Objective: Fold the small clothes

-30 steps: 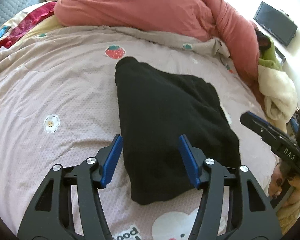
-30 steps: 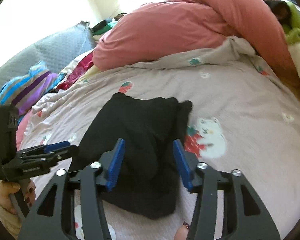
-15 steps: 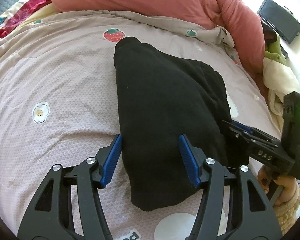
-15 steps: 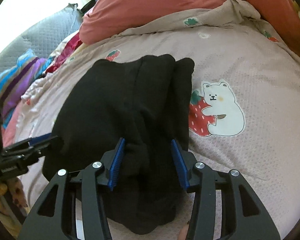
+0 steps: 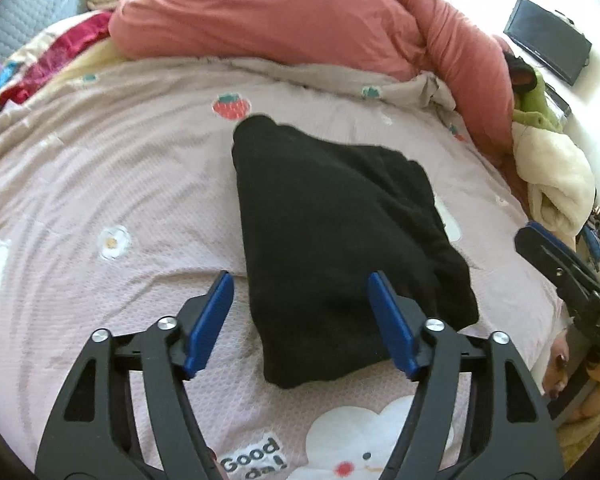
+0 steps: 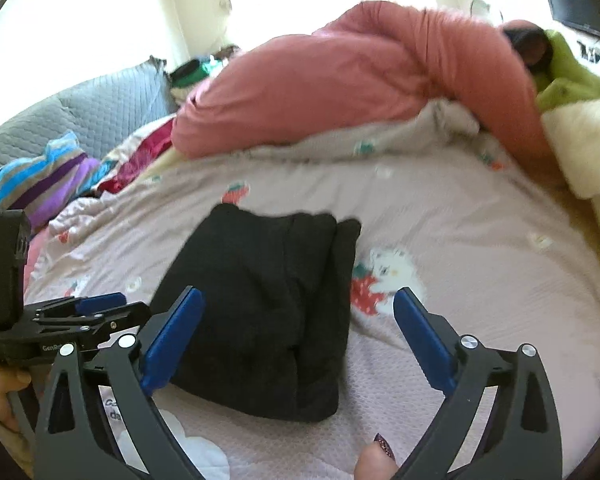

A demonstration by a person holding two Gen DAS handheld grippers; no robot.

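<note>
A black garment (image 5: 332, 240) lies folded in layers on the pink printed bedspread (image 5: 100, 184); it also shows in the right wrist view (image 6: 268, 304). My left gripper (image 5: 302, 320) is open and empty, hovering over the garment's near end. My right gripper (image 6: 298, 336) is open wide and empty, raised above the garment's near edge. In the left wrist view the right gripper (image 5: 556, 272) appears at the right edge. In the right wrist view the left gripper (image 6: 84, 312) appears at the left.
A bulky salmon duvet (image 5: 300, 20) lies across the far side of the bed. A cream and green blanket pile (image 5: 556, 168) sits at the right. Striped and red clothes (image 6: 40, 180) and a grey quilted headboard (image 6: 80, 108) are at the left.
My right gripper opened wider and lifted back off the garment. My left gripper drew back a little and stayed open. The garment stays folded on the bed.
</note>
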